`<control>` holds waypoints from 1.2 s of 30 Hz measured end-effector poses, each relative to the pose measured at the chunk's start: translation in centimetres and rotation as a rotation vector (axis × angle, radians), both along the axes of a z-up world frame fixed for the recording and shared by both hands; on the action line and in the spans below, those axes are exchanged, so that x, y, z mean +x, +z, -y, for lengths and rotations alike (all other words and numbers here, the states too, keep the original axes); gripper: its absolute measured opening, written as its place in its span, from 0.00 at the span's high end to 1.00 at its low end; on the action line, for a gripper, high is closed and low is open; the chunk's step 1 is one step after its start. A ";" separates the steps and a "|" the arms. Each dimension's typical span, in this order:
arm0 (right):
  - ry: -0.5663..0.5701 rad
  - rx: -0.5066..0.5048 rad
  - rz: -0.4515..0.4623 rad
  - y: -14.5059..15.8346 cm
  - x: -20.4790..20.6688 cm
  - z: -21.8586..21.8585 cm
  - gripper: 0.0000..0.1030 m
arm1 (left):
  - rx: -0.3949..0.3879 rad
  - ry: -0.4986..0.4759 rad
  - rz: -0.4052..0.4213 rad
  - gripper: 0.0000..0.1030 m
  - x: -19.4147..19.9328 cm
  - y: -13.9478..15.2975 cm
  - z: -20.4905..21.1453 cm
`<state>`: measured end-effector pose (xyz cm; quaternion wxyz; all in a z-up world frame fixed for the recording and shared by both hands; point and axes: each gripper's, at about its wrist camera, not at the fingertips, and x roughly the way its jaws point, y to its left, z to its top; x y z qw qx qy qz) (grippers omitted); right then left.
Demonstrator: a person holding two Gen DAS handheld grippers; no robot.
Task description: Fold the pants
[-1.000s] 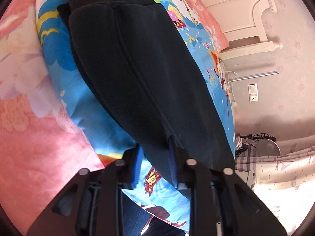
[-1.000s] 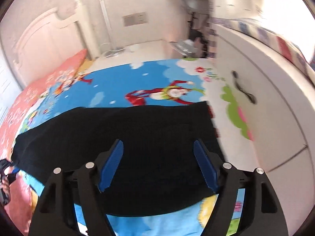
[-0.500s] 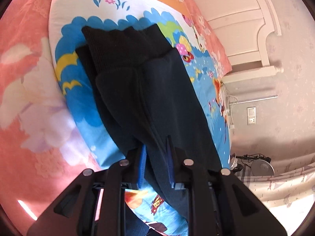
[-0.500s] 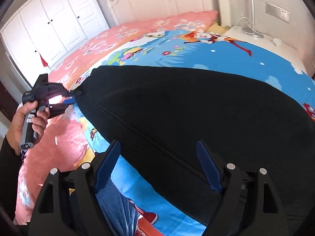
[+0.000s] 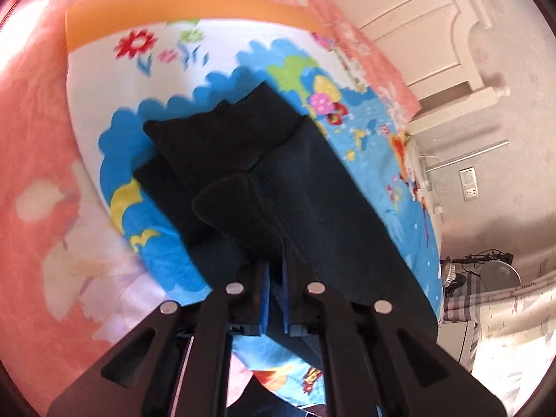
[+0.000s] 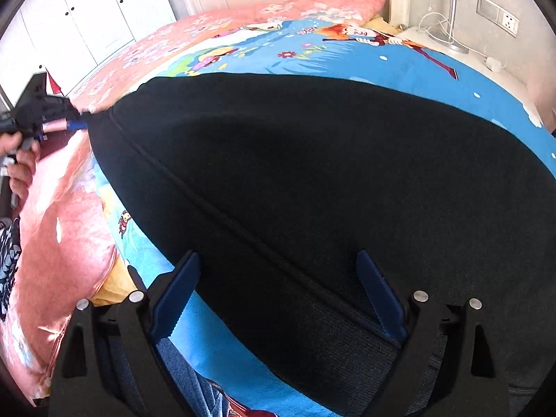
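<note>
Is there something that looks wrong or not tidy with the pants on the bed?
Nothing looks damaged. The black pants lie mostly flat on the cartoon sheet. Only the end pinched by the left gripper is bunched, with a flap of cloth humped up.

Black pants (image 6: 312, 173), ribbed at the cuffs. Bright blue cartoon sheet (image 6: 399, 66) with white clouds, red flower, green and yellow patches, orange band. Pink floral quilt (image 5: 41, 173). Black grippers with blue pads (image 6: 173, 295). White wardrobe doors (image 6: 87, 10).
</note>
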<state>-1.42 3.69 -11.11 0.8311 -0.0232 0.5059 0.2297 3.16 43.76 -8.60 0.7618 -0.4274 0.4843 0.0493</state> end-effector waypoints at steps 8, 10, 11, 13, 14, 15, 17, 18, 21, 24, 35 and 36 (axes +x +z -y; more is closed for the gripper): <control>-0.034 -0.110 0.007 -0.2 -0.5 -1.2 0.14 | 0.283 0.132 -0.010 0.56 -2.1 3.6 -1.1; -0.046 -0.122 0.009 -0.3 -0.4 -1.3 0.14 | 0.410 0.039 0.080 0.51 -0.8 5.7 1.1; -0.053 -0.129 0.009 -0.4 -0.4 -1.4 0.14 | 0.463 -0.024 0.128 0.51 -0.1 6.5 2.5; -0.064 -0.137 0.008 -0.5 -0.3 -1.4 0.14 | 0.515 -0.179 0.212 0.51 2.1 7.3 5.9; -0.075 -0.144 0.005 -0.5 -0.2 -1.5 0.14 | 0.511 -0.258 0.236 0.51 3.2 7.1 7.4; -0.082 -0.155 0.003 -0.4 -0.3 -1.6 0.14 | 0.510 -0.324 0.241 0.52 4.1 6.8 9.0; -0.088 -0.196 0.003 0.0 -0.5 -2.2 0.14 | 0.530 -0.454 0.243 0.52 6.1 5.5 11.8; -0.088 -0.204 0.005 0.3 -0.6 -2.4 0.14 | 0.558 -0.513 0.227 0.52 6.9 4.5 13.0; -0.092 -0.267 0.068 2.1 -1.1 -3.7 0.14 | 0.643 -0.578 0.125 0.52 9.0 1.5 14.1; -0.100 -0.349 0.167 3.6 -0.9 -5.4 0.10 | 0.700 -0.531 0.023 0.51 9.4 -0.1 11.8; -0.078 -0.287 0.217 4.8 3.9 -8.8 0.09 | 0.723 -0.472 0.002 0.69 8.2 0.7 7.3; -0.061 -0.257 0.207 4.9 3.8 -9.3 0.09 | 0.731 -0.468 0.004 0.69 8.1 0.8 7.3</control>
